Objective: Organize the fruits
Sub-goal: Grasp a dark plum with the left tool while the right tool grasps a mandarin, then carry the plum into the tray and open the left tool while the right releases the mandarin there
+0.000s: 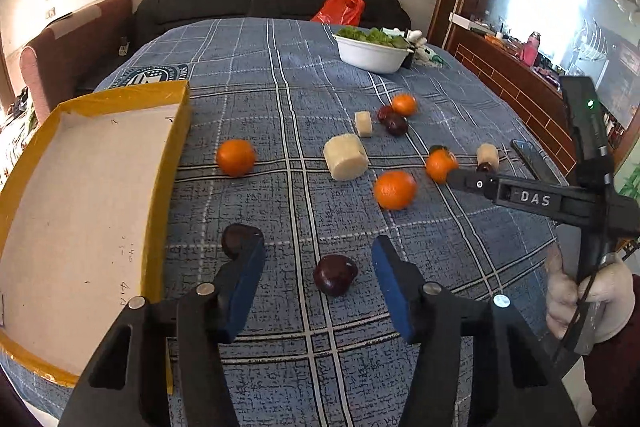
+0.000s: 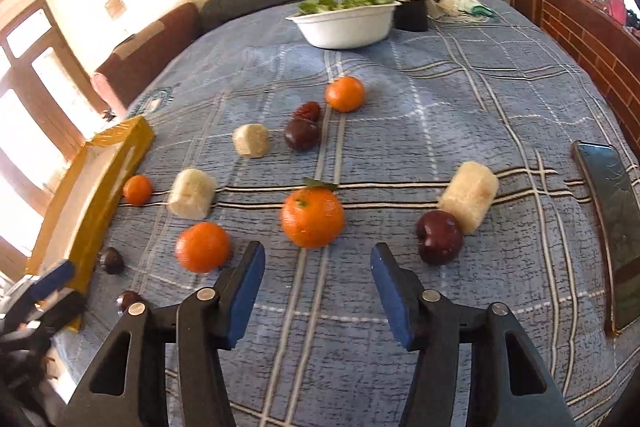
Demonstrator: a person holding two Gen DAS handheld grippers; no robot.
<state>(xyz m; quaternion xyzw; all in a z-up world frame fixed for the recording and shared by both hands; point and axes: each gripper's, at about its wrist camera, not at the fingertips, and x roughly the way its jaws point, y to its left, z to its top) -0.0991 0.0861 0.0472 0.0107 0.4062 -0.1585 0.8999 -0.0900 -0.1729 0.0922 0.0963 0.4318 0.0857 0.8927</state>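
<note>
Left wrist view: left tongs (image 1: pixel 318 291) spread, a plum (image 1: pixel 335 274) between the pads, untouched, lower centre on the blue checked surface (image 1: pixel 280 87). Yellow box (image 1: pixel 176 131) at left, long axis running up-frame.

Right wrist view: right tongs (image 2: pixel 318 287) spread, empty, just below a leafed orange (image 2: pixel 312 217), leaf pointing up-frame.

Hidden and cropped bits

A dark plum (image 1: pixel 236 241) sits half behind the left tongs' finger (image 1: pixel 244 283); the yellow box (image 1: pixel 24 163) is cut off at the frame's left edge.
</note>
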